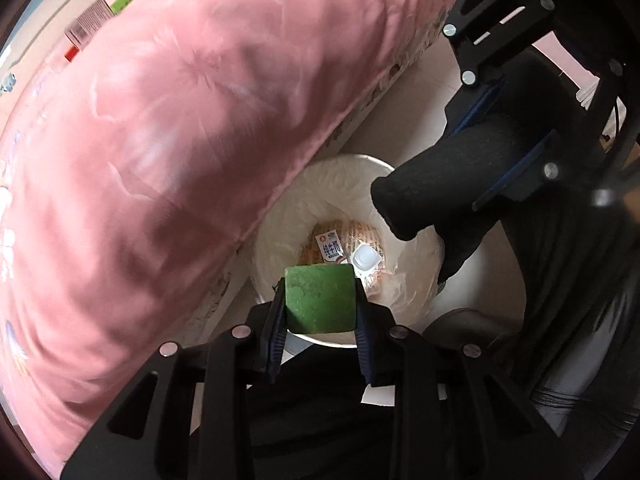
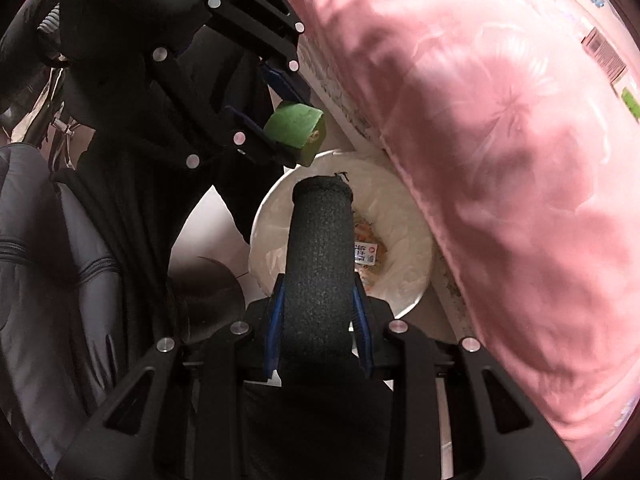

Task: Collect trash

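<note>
A broad pink quilt (image 1: 168, 152) filled the left of the left wrist view, with a small barcoded box (image 1: 90, 22) lying beyond its upper edge. Just right of the quilt's fold stood the white trash bin (image 1: 276, 312), lined with a clear plastic bag (image 1: 412, 280), and at its bottom lay a milk carton (image 1: 329, 249) touching a small white plastic cup (image 1: 366, 258) on top of printed wrappers. The left gripper (image 1: 320, 304) was clamped on a green sponge block (image 1: 320, 300), pressed between its blue-padded fingers (image 1: 276, 320) directly above the bin's mouth. Further right, the right gripper (image 2: 318, 280) gripped a black foam cylinder (image 1: 440, 196), whose free end hung over the bin's right rim. In the right wrist view the cylinder (image 2: 320, 264) stood between the blue fingers (image 2: 276, 320) over the bin (image 2: 260, 240), the green block (image 2: 296, 128) was up-left above the rim, and a dark jacket (image 2: 60, 280) lay at far left.
</note>
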`<action>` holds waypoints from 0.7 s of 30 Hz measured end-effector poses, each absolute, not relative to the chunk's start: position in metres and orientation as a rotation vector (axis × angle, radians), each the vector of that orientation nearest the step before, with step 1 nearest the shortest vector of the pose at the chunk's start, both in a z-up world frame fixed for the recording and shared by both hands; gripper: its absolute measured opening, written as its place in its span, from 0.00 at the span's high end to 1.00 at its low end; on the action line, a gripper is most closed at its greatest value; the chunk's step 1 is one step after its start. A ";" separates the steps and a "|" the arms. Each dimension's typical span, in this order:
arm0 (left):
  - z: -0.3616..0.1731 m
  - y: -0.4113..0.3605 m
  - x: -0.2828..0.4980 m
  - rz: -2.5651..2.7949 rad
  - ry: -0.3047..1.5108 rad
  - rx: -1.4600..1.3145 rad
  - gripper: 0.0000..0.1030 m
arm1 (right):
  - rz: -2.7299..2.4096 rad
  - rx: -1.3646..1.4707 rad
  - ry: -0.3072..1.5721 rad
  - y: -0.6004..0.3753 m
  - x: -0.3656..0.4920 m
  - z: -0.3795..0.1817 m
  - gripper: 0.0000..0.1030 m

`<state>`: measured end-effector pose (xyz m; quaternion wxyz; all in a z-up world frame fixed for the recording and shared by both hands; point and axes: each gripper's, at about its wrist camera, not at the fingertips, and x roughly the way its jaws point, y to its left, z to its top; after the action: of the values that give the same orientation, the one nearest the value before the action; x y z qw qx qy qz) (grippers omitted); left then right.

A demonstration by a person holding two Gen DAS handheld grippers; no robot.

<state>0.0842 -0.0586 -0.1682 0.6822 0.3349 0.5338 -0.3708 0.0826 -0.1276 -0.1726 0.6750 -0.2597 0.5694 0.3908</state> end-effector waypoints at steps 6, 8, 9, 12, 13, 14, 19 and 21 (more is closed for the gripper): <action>-0.186 -0.060 0.091 -0.834 1.235 0.745 0.69 | 0.885 -0.576 1.320 -0.125 0.088 -0.195 0.69; -0.191 -0.061 0.094 -0.836 1.245 0.742 0.69 | 0.889 -0.570 1.327 -0.126 0.091 -0.198 0.69; -0.193 -0.062 0.094 -0.837 1.248 0.742 0.69 | 0.890 -0.570 1.329 -0.126 0.093 -0.199 0.69; -0.199 -0.061 0.097 -0.840 1.259 0.739 0.69 | 0.899 -0.569 1.334 -0.127 0.095 -0.202 0.69; -0.201 -0.062 0.098 -0.840 1.261 0.740 0.69 | 0.898 -0.571 1.335 -0.127 0.096 -0.204 0.69; -0.202 -0.062 0.100 -0.838 1.263 0.741 0.69 | 0.899 -0.569 1.335 -0.127 0.098 -0.205 0.69; -0.208 -0.066 0.104 -0.825 1.274 0.739 0.69 | 0.908 -0.543 1.327 -0.127 0.104 -0.205 0.69; -0.211 -0.067 0.104 -0.820 1.281 0.748 0.69 | 0.907 -0.538 1.325 -0.127 0.107 -0.208 0.69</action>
<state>0.1040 -0.0672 -0.2112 0.6620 0.3308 0.5664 -0.3626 0.1068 -0.1269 -0.2076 0.6624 -0.2381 0.5862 0.4011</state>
